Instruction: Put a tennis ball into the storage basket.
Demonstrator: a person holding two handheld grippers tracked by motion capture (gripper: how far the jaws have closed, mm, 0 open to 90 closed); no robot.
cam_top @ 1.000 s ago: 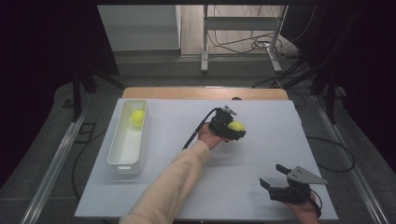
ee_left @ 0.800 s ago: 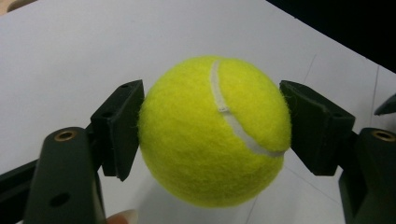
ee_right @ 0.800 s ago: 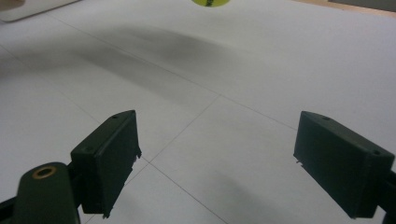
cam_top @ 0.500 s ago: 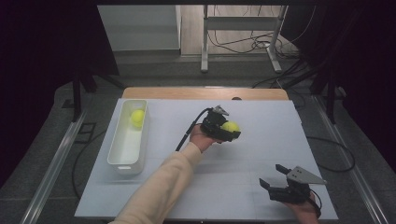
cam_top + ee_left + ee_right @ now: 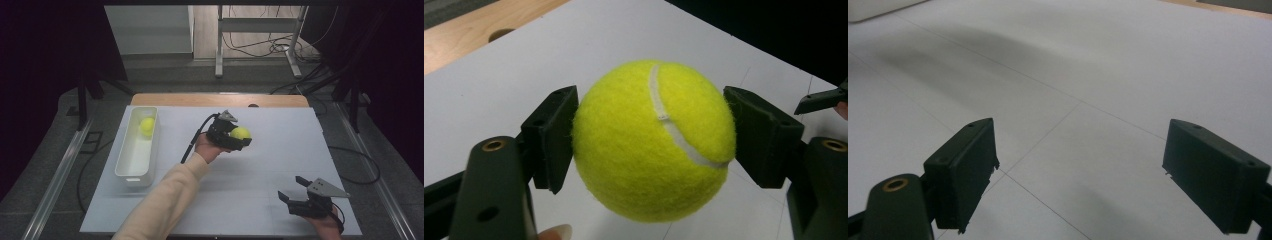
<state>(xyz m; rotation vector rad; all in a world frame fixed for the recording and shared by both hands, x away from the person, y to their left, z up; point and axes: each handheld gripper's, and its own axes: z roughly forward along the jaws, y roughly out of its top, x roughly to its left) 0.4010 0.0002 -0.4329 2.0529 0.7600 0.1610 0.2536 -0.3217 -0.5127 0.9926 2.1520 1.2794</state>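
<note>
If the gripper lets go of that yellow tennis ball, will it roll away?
Probably yes. The tennis ball is round, and the white table under it looks flat and smooth, so it would likely bounce and roll. Its fuzzy felt probably helps the left gripper hold it without slipping; the pads press on both sides.

white table bearing a white bin
</note>
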